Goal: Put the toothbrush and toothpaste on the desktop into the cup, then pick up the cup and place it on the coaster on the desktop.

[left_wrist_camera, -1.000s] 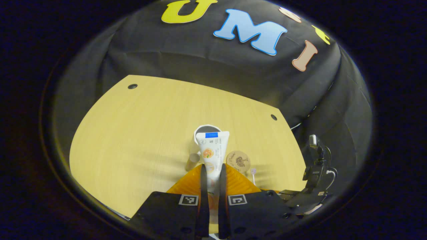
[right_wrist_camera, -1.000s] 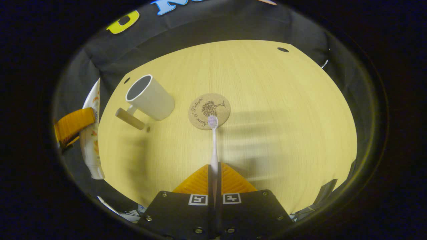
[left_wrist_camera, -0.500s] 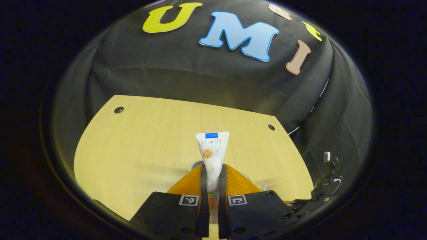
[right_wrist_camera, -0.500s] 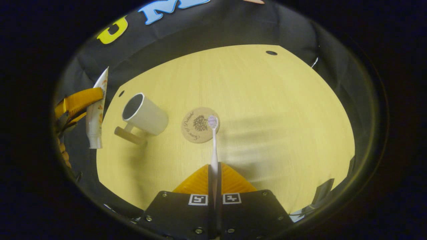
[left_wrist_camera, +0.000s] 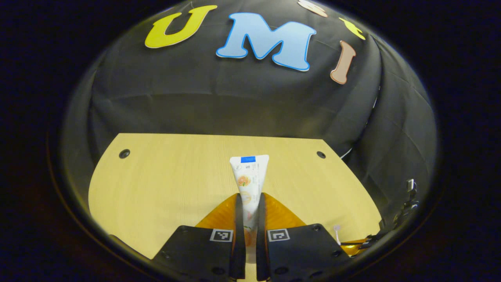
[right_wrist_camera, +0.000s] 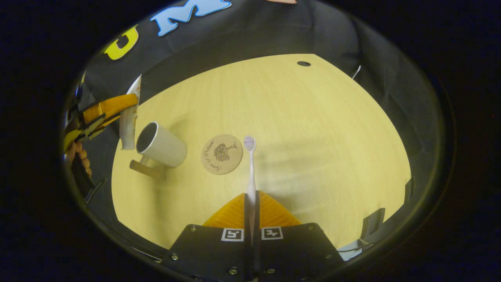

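Toothpaste (left_wrist_camera: pixel 249 178) sits pinched between the two fingers of our left gripper (left_wrist_camera: pixel 249 203), and its flat end points away from us over the desk (left_wrist_camera: pixel 164 184). In the right gripper view we see that same tube hanging cap down, just above and a little behind the mouth of the cup (right_wrist_camera: pixel 161 144). The cup stands on the desk with its wooden handle (right_wrist_camera: pixel 143 169) sticking out on the side away from the coaster (right_wrist_camera: pixel 221 153). The coaster lies flat just beside the cup, not touching it. Our right gripper (right_wrist_camera: pixel 251 203) has its fingers pressed tight on the toothbrush (right_wrist_camera: pixel 250 168). The brush head sticks out ahead, just past the coaster on the side far from the cup, up in the air. So we think we are in the first step: both things are lifted, and nothing is in the cup yet. Next we need to bring the tube straight over the cup's mouth, lower it and let go. The cap end must go inside the rim, or the tube may bump the cup and tip it. After that the toothbrush needs to travel over the coaster to the cup.
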`<state>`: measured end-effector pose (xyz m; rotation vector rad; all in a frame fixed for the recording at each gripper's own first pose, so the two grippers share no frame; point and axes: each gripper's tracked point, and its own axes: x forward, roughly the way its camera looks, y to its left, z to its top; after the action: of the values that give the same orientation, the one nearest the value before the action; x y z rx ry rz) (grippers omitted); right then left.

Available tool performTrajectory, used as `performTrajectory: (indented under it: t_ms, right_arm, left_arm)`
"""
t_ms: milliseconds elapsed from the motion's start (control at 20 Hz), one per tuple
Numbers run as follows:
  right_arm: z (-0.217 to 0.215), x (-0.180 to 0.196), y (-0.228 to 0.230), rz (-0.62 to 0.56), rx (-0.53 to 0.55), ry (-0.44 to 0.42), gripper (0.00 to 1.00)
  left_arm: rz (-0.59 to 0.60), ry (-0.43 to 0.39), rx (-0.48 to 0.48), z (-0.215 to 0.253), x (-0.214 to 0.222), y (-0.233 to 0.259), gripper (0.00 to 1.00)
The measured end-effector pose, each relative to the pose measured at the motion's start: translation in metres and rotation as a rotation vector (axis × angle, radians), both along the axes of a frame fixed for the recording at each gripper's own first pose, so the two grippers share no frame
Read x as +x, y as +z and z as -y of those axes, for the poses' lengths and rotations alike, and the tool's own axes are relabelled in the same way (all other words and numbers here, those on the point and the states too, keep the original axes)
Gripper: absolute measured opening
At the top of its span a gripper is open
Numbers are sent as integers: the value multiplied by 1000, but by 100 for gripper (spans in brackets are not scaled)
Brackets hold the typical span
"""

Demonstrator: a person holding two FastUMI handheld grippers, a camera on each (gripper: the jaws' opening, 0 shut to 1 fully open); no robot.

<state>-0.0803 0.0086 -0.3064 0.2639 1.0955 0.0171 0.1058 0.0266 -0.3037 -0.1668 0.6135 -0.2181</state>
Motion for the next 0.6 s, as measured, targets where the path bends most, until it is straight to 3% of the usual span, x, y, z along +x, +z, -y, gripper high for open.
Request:
performTrajectory:
  t_ms: [150,600]
  right_arm:
    - [2,-2,1,-1,-2,-10,2]
    - [17,-17,-5,-38,-37,-46,2]
  left_arm:
    - [29,1,2,1,16,-7,18]
    - [109,4,35,9,12,-28,17]
